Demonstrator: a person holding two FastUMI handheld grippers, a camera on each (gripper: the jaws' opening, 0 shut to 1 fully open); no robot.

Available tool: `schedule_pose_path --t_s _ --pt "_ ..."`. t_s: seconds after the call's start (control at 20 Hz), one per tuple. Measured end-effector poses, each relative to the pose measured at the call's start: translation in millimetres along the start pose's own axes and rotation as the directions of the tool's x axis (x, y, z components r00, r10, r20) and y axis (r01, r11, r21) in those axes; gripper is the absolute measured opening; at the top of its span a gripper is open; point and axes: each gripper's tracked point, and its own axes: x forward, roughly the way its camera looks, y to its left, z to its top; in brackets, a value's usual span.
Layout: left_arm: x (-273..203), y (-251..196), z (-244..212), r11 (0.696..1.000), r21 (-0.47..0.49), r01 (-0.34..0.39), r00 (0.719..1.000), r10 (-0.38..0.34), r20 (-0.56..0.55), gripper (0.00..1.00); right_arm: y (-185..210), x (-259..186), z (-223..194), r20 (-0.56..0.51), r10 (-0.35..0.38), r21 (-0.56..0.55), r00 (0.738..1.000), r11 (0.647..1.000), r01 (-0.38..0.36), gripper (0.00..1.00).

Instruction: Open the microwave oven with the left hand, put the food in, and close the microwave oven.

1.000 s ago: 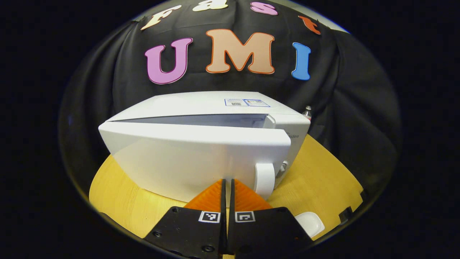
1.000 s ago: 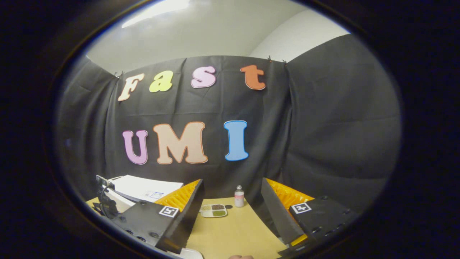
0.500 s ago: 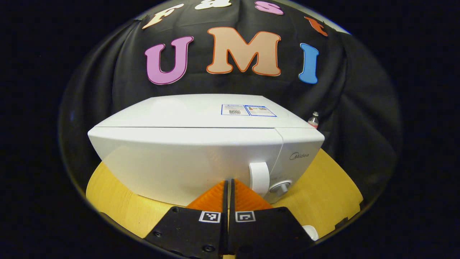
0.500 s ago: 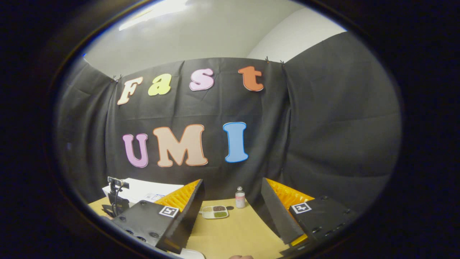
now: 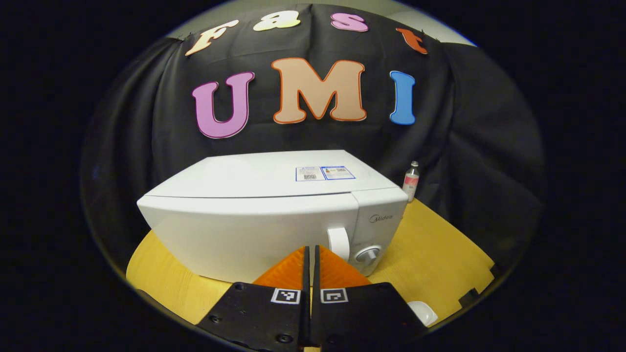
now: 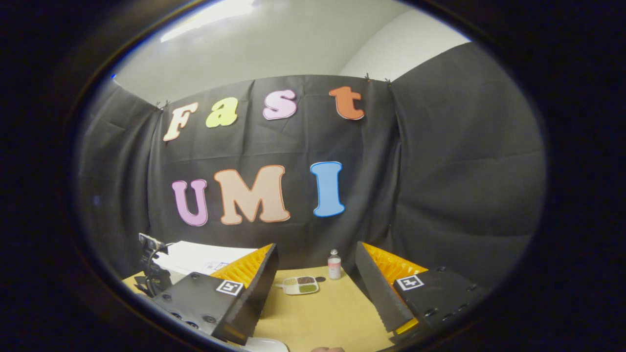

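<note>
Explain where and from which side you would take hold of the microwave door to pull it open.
Grip the upright handle at the door's right edge, beside the dial. Come from the front with tongs opened across its width: it stands proud of the flat door.

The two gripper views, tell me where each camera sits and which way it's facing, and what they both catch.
Left gripper view: rides on the left tool, low over the wooden table, facing the shut door of the white microwave oven; its own two fingers meet at the bottom.
Right gripper view: rides on the right tool, tilted up toward the booth wall; its own fingers stand wide apart, with a compartment tray between them.
Shared: the microwave oven, the table and the small bottle.
</note>
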Motion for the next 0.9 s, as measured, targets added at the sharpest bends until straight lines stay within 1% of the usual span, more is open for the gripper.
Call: schedule_pose_path --t_s 0.2,0.25,0.3,0.35,0.4,0.45,0.5,0.55,0.6,0.65,0.7,0.85,0.9 --pt "-38 11 38 1.000 0.025 -0.011 0.995 0.009 0.097 0.01 24 2 -7 -0.018 0.030 0.005 0.999 1.000 -0.030 0.87" --pt "-47 13 50 1.000 0.027 -0.002 0.992 -0.002 0.125 0.01 31 1 -9 -0.025 0.038 0.012 0.999 0.999 -0.038 0.87" --pt "-56 12 64 1.000 0.030 0.009 0.988 -0.014 0.154 0.06 40 1 -10 -0.028 0.048 0.019 0.998 0.999 -0.048 0.87" --pt "-67 12 76 0.999 0.035 0.018 0.982 -0.024 0.188 0.18 48 -1 -10 -0.029 0.057 0.021 0.998 0.998 -0.056 0.87" --pt "-77 13 89 0.999 0.042 0.031 0.975 -0.039 0.218 0.41 55 0 -11 -0.028 0.062 0.018 0.998 0.998 -0.061 0.87" --pt "-86 13 99 0.998 0.049 0.042 0.968 -0.053 0.244 0.46 61 -2 -11 -0.027 0.066 0.016 0.997 0.998 -0.066 0.87" --pt "-98 17 111 0.998 0.053 0.041 0.961 -0.053 0.270 0.62 68 -3 -13 -0.029 0.072 0.018 0.997 0.997 -0.072 0.87" --pt "-106 22 120 0.998 0.054 0.034 0.956 -0.049 0.288 0.76 76 -5 -12 -0.028 0.079 0.023 0.996 0.997 -0.079 0.87" --pt "-116 28 130 0.998 0.054 0.024 0.951 -0.040 0.306 1.00 85 -6 -11 -0.027 0.086 0.028 0.996 0.996 -0.085 0.87" --pt "-122 35 137 0.999 0.050 0.005 0.946 -0.021 0.322 0.96 92 -7 -10 -0.025 0.091 0.028 0.996 0.996 -0.090 0.87" --pt "-132 43 143 0.999 0.039 -0.005 0.942 -0.009 0.335 0.96 101 -9 -9 -0.020 0.097 0.028 0.995 0.995 -0.096 0.87" --pt "-158 54 160 0.999 -0.032 0.009 0.922 0.004 0.387 0.96 119 -15 -7 -0.007 0.104 0.033 0.995 0.994 -0.104 0.87" --pt "-162 59 162 0.999 -0.046 0.009 0.920 0.010 0.391 0.96 124 -17 -7 -0.004 0.106 0.039 0.994 0.994 -0.106 0.87"
